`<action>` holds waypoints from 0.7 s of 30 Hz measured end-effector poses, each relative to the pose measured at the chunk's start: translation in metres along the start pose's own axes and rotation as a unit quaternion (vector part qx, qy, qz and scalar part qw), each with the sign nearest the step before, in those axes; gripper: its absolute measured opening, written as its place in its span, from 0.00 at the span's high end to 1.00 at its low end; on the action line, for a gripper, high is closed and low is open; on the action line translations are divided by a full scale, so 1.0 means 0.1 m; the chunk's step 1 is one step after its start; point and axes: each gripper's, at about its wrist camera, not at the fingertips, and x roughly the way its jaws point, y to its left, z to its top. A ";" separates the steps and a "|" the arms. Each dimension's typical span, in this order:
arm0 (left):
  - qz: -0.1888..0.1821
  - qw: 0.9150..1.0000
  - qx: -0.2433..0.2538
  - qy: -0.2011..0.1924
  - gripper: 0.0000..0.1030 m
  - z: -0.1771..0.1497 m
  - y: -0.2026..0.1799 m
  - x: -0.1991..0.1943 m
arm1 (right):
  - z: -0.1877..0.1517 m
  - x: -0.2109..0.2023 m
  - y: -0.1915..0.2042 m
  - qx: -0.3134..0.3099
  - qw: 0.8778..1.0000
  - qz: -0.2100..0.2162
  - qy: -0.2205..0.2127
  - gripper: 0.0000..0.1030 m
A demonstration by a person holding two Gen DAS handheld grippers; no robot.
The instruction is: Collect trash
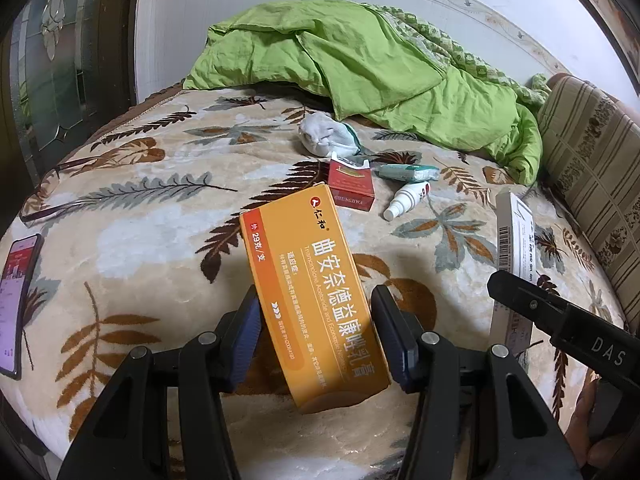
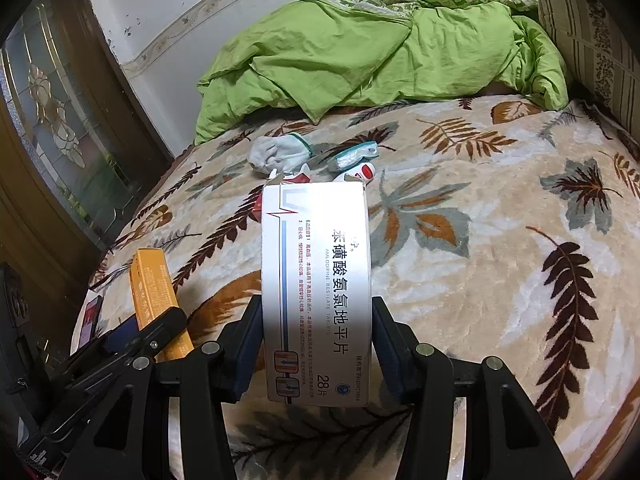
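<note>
The orange ointment box (image 1: pixel 316 300) reads "29克/支". The white tablet box (image 2: pixel 316 292) reads "AMLODIPINE BESILATE TABLETS" and "28片". The red cigarette pack (image 1: pixel 352 186) reads "CHUNGHWA".

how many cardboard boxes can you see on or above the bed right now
3: an orange rectangular medicine box held in the left gripper, a white rectangular tablet box held in the right gripper, and an open red cigarette pack lying on the leaf-patterned blanket. The green quilt may hide more.

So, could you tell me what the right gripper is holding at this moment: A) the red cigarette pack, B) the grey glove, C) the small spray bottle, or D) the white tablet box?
D: in the right wrist view the right gripper has its pads pressed on both sides of the white tablet box, while the red cigarette pack, spray bottle and glove lie on the blanket.
</note>
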 end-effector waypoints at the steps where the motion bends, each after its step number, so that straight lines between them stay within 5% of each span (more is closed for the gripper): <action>1: 0.000 1.000 0.000 0.000 0.48 0.00 0.00 0.00 | 0.00 0.01 0.00 0.001 1.000 0.001 0.001 0.46; 21: -0.002 1.000 0.001 -0.003 0.48 0.02 -0.05 -0.01 | 0.00 0.03 0.01 0.002 1.000 0.002 -0.001 0.46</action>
